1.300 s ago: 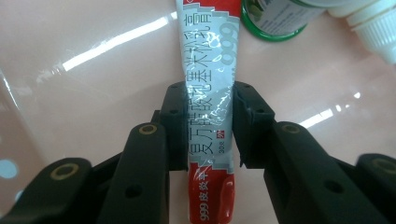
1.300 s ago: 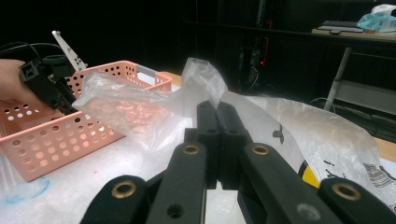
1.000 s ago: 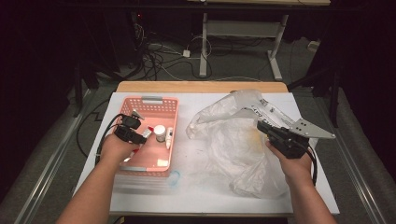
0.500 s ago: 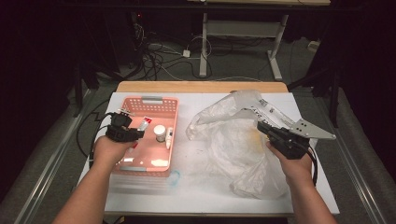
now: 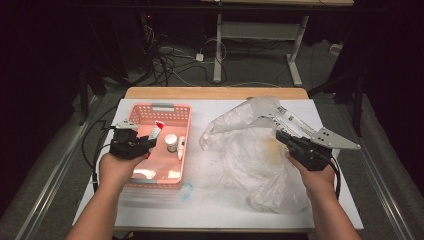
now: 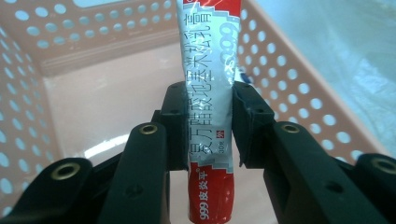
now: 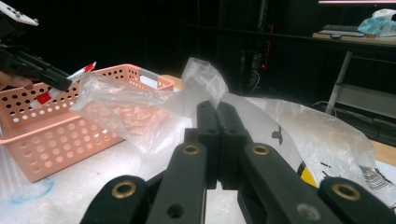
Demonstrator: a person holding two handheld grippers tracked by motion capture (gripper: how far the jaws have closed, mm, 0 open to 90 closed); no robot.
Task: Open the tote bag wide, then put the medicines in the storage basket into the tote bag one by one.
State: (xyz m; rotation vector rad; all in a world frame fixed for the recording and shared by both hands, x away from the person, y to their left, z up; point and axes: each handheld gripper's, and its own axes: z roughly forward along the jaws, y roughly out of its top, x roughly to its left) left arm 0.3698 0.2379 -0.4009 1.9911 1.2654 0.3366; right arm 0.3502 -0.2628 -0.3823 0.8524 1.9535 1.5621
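Note:
My left gripper (image 5: 148, 142) is shut on a red and silver ointment tube (image 5: 156, 131) and holds it above the left half of the pink perforated basket (image 5: 161, 107). In the left gripper view the tube (image 6: 208, 84) stands upright between the two pads (image 6: 173, 126), with the basket wall (image 6: 93, 42) behind it. My right gripper (image 5: 281, 135) is shut on a fold of the clear plastic bag (image 5: 245, 150) and holds that edge up off the table. In the right gripper view the film (image 7: 205, 79) rises from the closed jaw tips (image 7: 217, 109).
A small white jar (image 5: 171, 142) and a slim white tube (image 5: 181, 147) lie in the basket's right half. The bag spreads over the right side of the white table (image 5: 210, 200). Cables and a table frame (image 5: 220, 55) lie on the floor beyond.
My left gripper has lifted from low in the basket with the tube in its jaws and shifted slightly left. The right gripper and the bag have stayed still.

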